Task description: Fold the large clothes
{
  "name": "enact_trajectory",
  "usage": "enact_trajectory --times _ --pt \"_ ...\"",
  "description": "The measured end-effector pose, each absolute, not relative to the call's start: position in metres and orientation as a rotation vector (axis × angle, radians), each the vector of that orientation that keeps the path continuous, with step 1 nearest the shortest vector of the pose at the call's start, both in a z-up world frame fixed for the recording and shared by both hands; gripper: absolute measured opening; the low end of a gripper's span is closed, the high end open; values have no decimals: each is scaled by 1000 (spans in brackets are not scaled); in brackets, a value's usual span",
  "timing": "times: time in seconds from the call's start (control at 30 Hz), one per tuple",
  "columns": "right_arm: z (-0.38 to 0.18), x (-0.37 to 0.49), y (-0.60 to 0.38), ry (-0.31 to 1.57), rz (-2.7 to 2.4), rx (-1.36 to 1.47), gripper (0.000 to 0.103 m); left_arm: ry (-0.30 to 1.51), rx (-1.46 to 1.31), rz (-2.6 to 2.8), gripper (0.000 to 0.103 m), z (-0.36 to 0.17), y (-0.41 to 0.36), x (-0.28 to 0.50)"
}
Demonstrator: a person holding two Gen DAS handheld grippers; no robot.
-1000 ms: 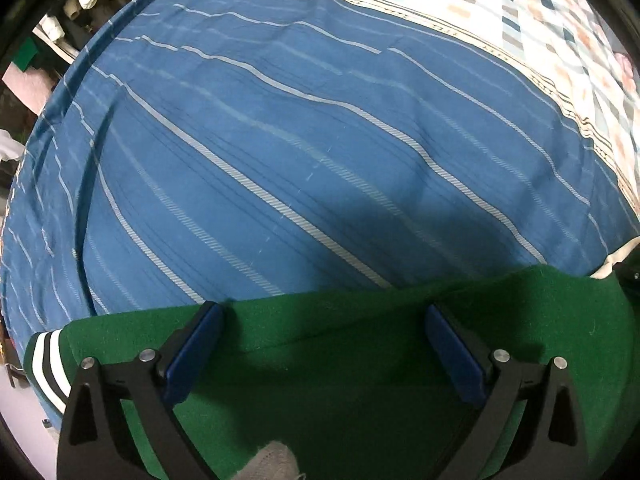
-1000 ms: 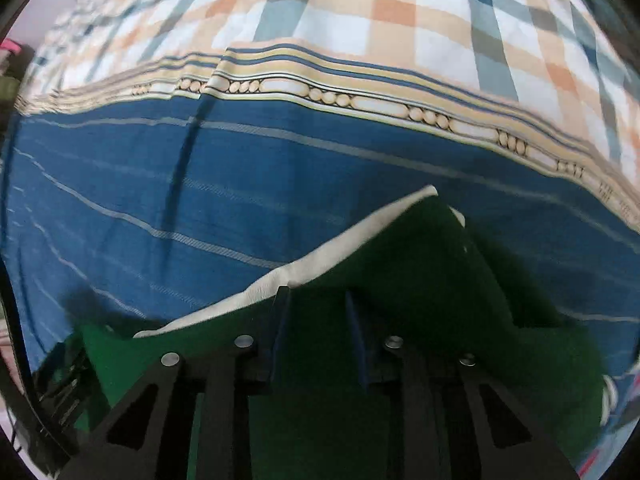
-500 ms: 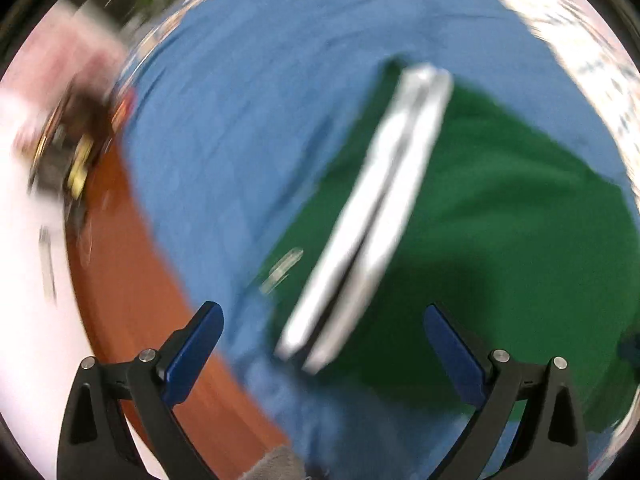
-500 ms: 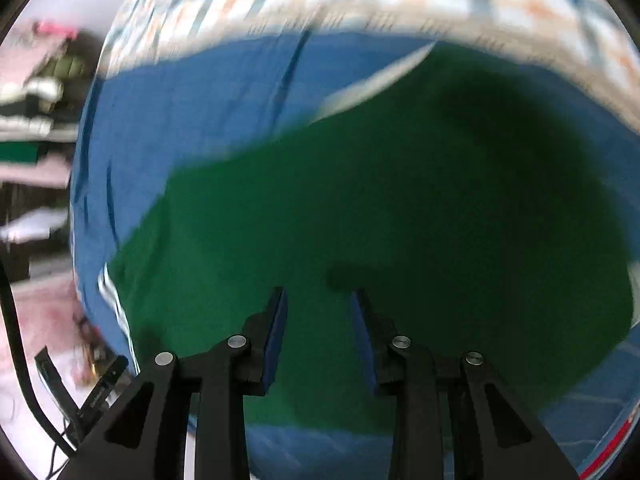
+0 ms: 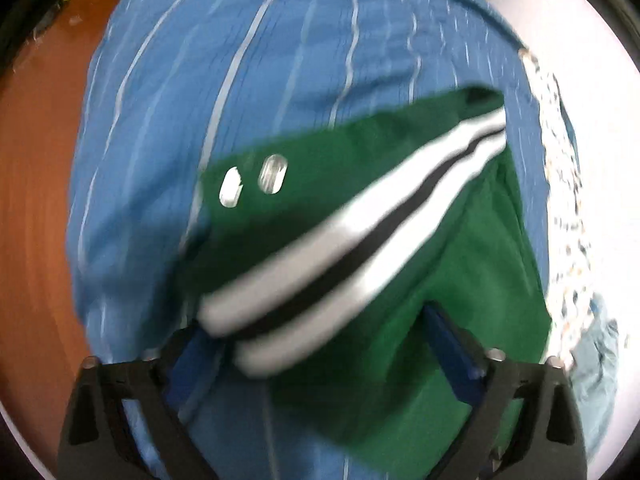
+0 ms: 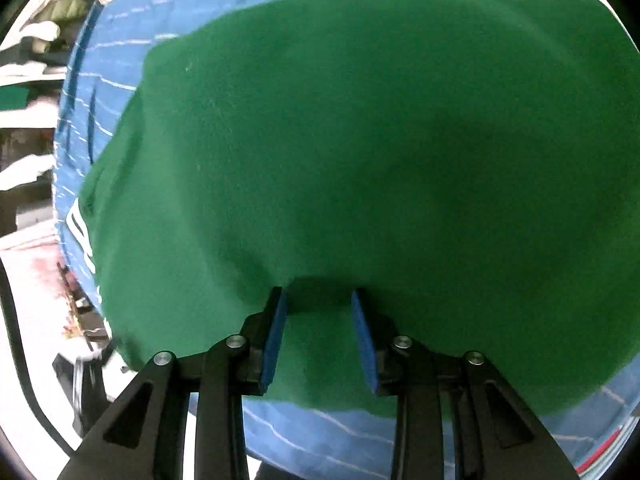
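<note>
A large green garment point(image 6: 360, 140) with a white and black striped band point(image 5: 352, 232) lies on a blue striped bedsheet point(image 5: 240, 60). My left gripper point(image 5: 316, 344) is open, its blue pads wide apart over the near end of the striped band. My right gripper point(image 6: 318, 312) hovers above the green cloth with its blue pads a short way apart and nothing between them. The garment fills most of the right wrist view, with a shallow hollow just ahead of the pads. The left view is motion-blurred.
The blue sheet point(image 6: 340, 432) covers the bed beneath the garment. A brown floor or board point(image 5: 32, 200) lies beyond the bed's edge on the left. A patterned quilt edge point(image 5: 560, 200) runs along the right. Shelves with clutter point(image 6: 36, 60) stand past the bed.
Both grippers have swung and pulled back above the garment. The right gripper, shut on the cloth a second ago, has let go. The striped band now lies under the left gripper.
</note>
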State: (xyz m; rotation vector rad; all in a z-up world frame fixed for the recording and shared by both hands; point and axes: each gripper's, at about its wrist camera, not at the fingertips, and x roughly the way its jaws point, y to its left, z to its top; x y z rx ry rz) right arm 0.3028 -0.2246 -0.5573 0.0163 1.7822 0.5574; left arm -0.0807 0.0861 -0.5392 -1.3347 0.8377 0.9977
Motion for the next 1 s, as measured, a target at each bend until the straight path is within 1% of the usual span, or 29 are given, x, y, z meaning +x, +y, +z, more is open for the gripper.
enact_trajectory --times 0.07,0.1,0.13,0.3,0.33,0.4,0.53,0.57,0.6,0.63,0.73,0.83,0.93,0.97,1.0 --pt "-550 296 -238 1764 555 53 36 848 -1276 1017 48 -538 90 -71" --pt "-548 293 -243 1759 551 79 36 837 -1248 1017 35 -534 93 -67" --pt "-547 292 -245 1755 546 105 36 846 -1203 1007 26 -534 97 -62" --pt "-542 279 -267 1733 531 173 36 854 -1109 950 25 -525 142 -38" --pt "-539 282 -275 1735 543 187 36 849 -1084 941 24 -526 134 -30" --pt "-528 294 -287 1729 584 220 36 840 -1046 928 24 -528 149 -16" --pt "-524 304 -251 1673 634 160 36 843 -1059 871 26 -542 168 -6" --pt "-529 308 -240 1666 632 143 36 849 -1064 865 35 -544 166 -8" --pt "-535 312 -225 1666 634 117 36 847 -1072 846 40 -546 165 -12" --pt "-544 315 -213 1653 627 64 36 839 -1102 813 52 -550 162 -18" --pt "-552 316 -208 1623 621 -12 37 754 -1190 750 55 -555 160 -32" --pt "-548 317 -223 1640 643 32 36 708 -1230 741 59 -560 157 -33" --pt "-542 322 -247 1695 669 176 36 706 -1194 776 60 -556 154 -23" --pt "-538 324 -255 1700 686 217 36 709 -1161 795 55 -552 152 -19" --pt "-532 326 -260 1690 703 237 36 716 -1114 814 46 -547 149 -14"
